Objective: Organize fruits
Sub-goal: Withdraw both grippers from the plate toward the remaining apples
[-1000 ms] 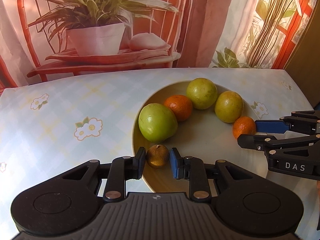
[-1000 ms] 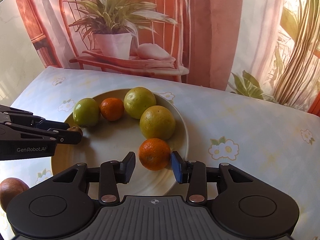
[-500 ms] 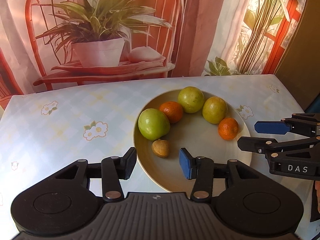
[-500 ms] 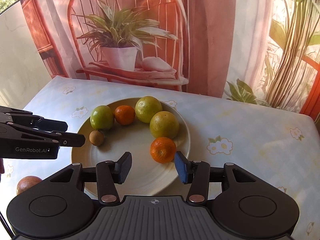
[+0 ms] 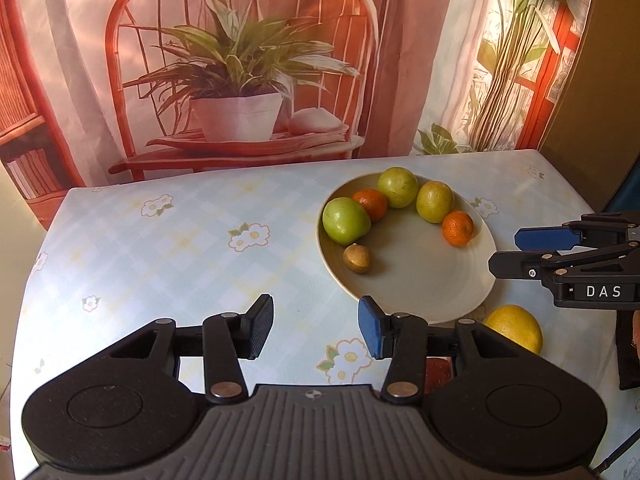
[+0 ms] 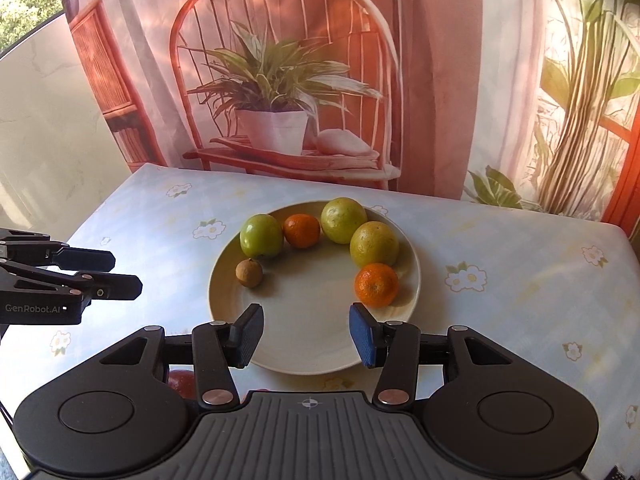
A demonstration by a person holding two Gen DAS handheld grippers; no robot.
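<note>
A cream plate (image 5: 432,280) (image 6: 312,344) holds an arc of fruit: a small brown fruit (image 5: 357,258) (image 6: 249,273), a green apple (image 5: 346,220) (image 6: 261,236), an orange (image 5: 371,204) (image 6: 301,231), two yellow-green fruits (image 5: 398,187) (image 6: 374,243) and a second orange (image 5: 457,228) (image 6: 376,284). My left gripper (image 5: 316,332) hovers open and empty over the tablecloth, near of the plate. My right gripper (image 6: 306,336) is open and empty above the plate's near rim. A yellow fruit (image 5: 514,328) lies on the cloth beside the plate.
The table wears a pale blue flowered cloth (image 5: 160,264). A red fruit (image 6: 180,382) peeks out under my right gripper's left finger, and something red (image 5: 438,372) shows under my left gripper. A printed backdrop of a chair and plant hangs behind the table.
The left gripper let go of the small brown fruit on the plate and the right one left the orange. Both drew back and up, so the plate looks farther off.
</note>
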